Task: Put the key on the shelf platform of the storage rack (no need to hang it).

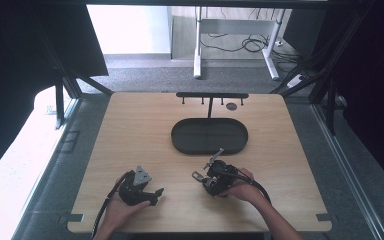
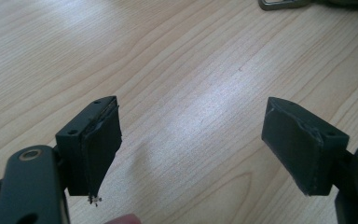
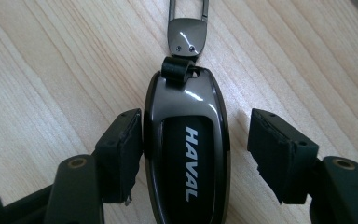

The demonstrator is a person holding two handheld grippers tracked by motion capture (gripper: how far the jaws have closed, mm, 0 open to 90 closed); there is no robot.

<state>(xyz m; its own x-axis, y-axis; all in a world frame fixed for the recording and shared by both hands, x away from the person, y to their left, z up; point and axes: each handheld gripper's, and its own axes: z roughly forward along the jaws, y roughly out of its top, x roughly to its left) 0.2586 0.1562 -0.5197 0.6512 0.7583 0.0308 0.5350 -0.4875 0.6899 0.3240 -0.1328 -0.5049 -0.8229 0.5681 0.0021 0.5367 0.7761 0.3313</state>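
A glossy dark key fob [image 3: 186, 140] marked HAVAL lies flat on the wooden table [image 1: 140, 130], with a metal clip [image 3: 186, 35] at its far end. My right gripper [image 3: 193, 126] straddles the fob. One pad [image 3: 121, 149] rests against the fob's side, while the other pad [image 3: 275, 149] stands a gap away from it. From above, the right gripper [image 1: 207, 180] is low over the table near the front, with the clip [image 1: 198, 175] poking out to its left. My left gripper [image 1: 156, 192] sits at the front left. In its own view the left gripper [image 2: 191, 140] is open over bare wood.
A black oval tray [image 1: 180, 137] sits mid-table just beyond the right gripper. Behind it stands a low black rack [image 1: 211, 95] with small hooks and a round disc [image 1: 231, 106] nearby. Dark frame posts flank the table, and desk legs and cables lie on the floor beyond.
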